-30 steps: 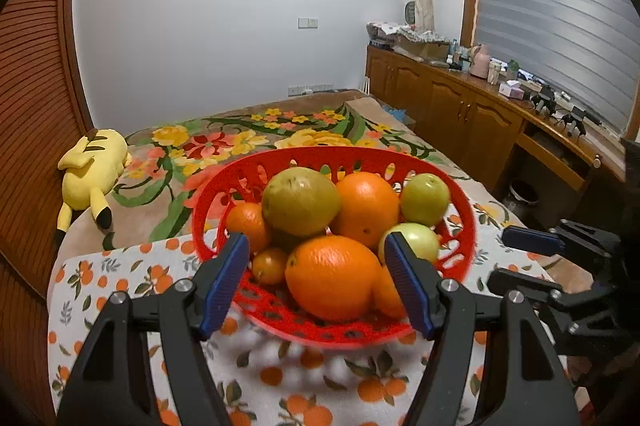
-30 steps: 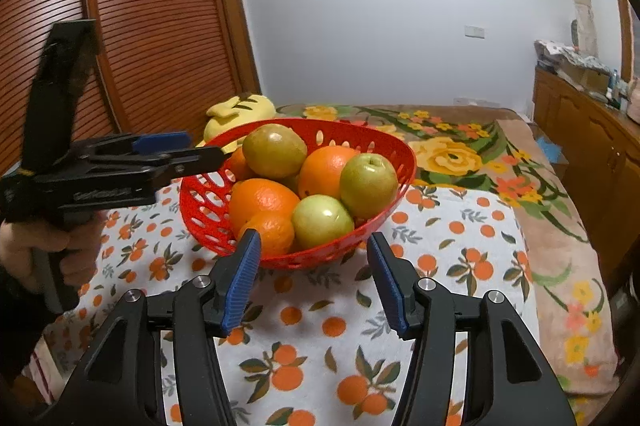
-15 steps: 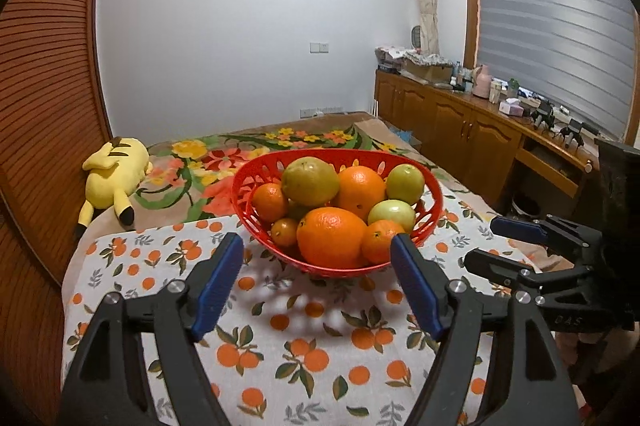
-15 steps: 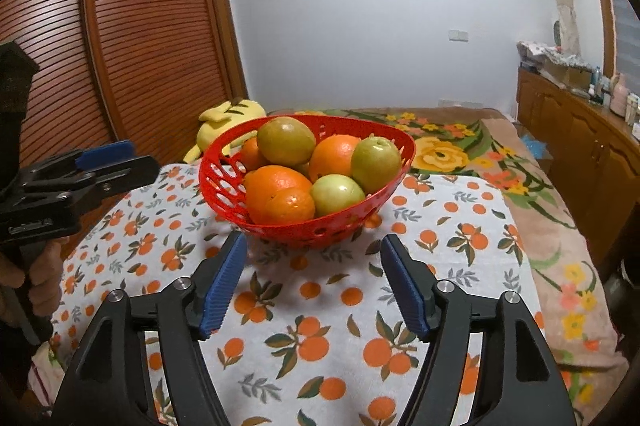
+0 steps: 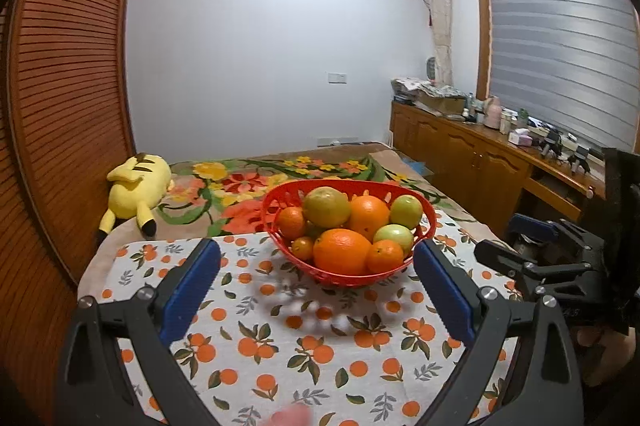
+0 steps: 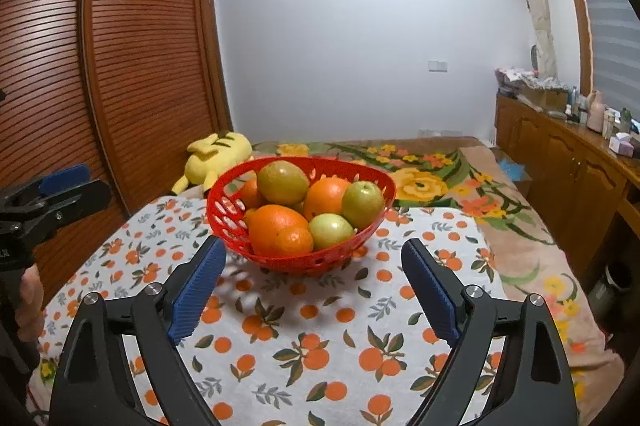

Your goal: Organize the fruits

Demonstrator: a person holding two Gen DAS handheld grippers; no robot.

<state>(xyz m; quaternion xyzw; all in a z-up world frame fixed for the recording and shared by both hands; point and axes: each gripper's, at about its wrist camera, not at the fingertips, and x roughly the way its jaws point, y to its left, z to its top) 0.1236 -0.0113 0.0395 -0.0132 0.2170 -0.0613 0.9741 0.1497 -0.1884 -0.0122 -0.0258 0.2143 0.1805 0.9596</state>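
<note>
On the bed lay an orange-print cloth, and upon it stood the red basket heaped with oranges and green fruit. Short of it, the left gripper and right gripper had just been opening; their jaws stood spread, nothing between them, clear of the basket.

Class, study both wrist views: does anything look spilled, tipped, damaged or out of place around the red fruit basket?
Nothing stands out. The red basket sits upright on the orange-print cloth, with every fruit piled inside and none spilled. The one non-fruit item is a yellow plush toy lying on the floral blanket behind.
</note>
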